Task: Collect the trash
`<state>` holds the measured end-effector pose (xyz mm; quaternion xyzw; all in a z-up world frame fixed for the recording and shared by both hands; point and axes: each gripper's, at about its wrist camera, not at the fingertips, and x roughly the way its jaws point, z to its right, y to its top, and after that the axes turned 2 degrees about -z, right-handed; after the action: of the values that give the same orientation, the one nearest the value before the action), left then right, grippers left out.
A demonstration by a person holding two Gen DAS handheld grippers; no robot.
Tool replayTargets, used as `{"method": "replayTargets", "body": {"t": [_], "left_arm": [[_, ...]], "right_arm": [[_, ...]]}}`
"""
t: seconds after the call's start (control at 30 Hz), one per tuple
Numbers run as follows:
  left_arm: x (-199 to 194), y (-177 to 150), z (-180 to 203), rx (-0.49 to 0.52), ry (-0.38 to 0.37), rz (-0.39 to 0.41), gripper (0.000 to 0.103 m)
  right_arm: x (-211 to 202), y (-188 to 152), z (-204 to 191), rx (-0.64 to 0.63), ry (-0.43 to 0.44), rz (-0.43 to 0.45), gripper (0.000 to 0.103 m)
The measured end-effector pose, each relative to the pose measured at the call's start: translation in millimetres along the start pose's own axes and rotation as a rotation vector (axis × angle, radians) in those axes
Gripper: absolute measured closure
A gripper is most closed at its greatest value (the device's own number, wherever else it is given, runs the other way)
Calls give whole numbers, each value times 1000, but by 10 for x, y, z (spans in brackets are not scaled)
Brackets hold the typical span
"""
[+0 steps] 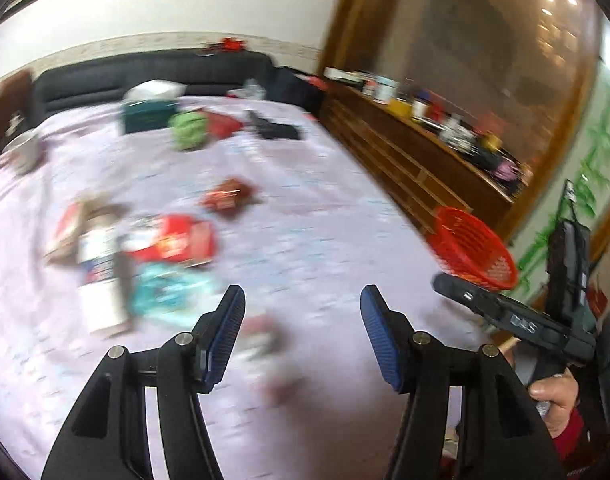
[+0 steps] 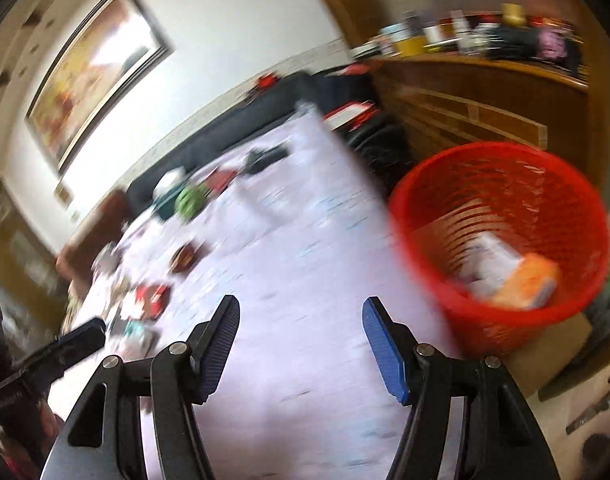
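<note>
My left gripper (image 1: 303, 300) is open over the lilac bed sheet (image 1: 325, 220) with nothing between its fingers. Ahead and left of it lies blurred trash: a red packet (image 1: 173, 242), a white carton (image 1: 99, 280), a teal wrapper (image 1: 165, 296) and a dark red wrapper (image 1: 229, 196). A small reddish scrap (image 1: 261, 338) lies just below the left finger. My right gripper (image 2: 301, 308) is open and empty above the bed's edge. The red mesh basket (image 2: 501, 184) stands to its right, holding white and orange trash (image 2: 517, 276). The left wrist view shows the basket (image 1: 475, 248) at the right.
At the bed's far end lie a green object (image 1: 189, 130), a teal box (image 1: 147, 116) and a black item (image 1: 273, 128) before a dark headboard (image 1: 153, 72). A cluttered wooden dresser (image 1: 417, 152) lines the right side. A hand (image 1: 557, 396) holds the other tool.
</note>
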<state>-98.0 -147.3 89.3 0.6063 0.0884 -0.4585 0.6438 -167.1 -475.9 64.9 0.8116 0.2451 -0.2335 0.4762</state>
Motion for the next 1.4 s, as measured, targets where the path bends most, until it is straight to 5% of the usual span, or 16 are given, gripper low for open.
{"method": "replayTargets", "body": {"t": [0.27,0.63,0.7,0.8,0.9,1.07,1.4], "left_arm": [[-164,-85,-1132,-236,149,13,44],[332,129,-1386,-268,175,-52,44],[470,186,-1382,-251,195,-63,44],[651,241,-1447,-254,236,-76,44],[749,259,-1543,-276,242,-93,62],[764,232,-1543,-264,266,-85,71],[184,-175,-1237,-208,244,30,71]], "right_arm": [[493,-394,-960,-194,111,-154,35],[1153,-716,-1797,-365,128,-293,35],[1225,-737,-1827,-370,124,-307,40],[1239,-775,-1858,-387,115,-303,64],[1159,-765,-1844,-398,110,-268,65],[1015,-704,-1742,-371,97,-211,65],[1047,-606,-1574,-289,40,-160,65]]}}
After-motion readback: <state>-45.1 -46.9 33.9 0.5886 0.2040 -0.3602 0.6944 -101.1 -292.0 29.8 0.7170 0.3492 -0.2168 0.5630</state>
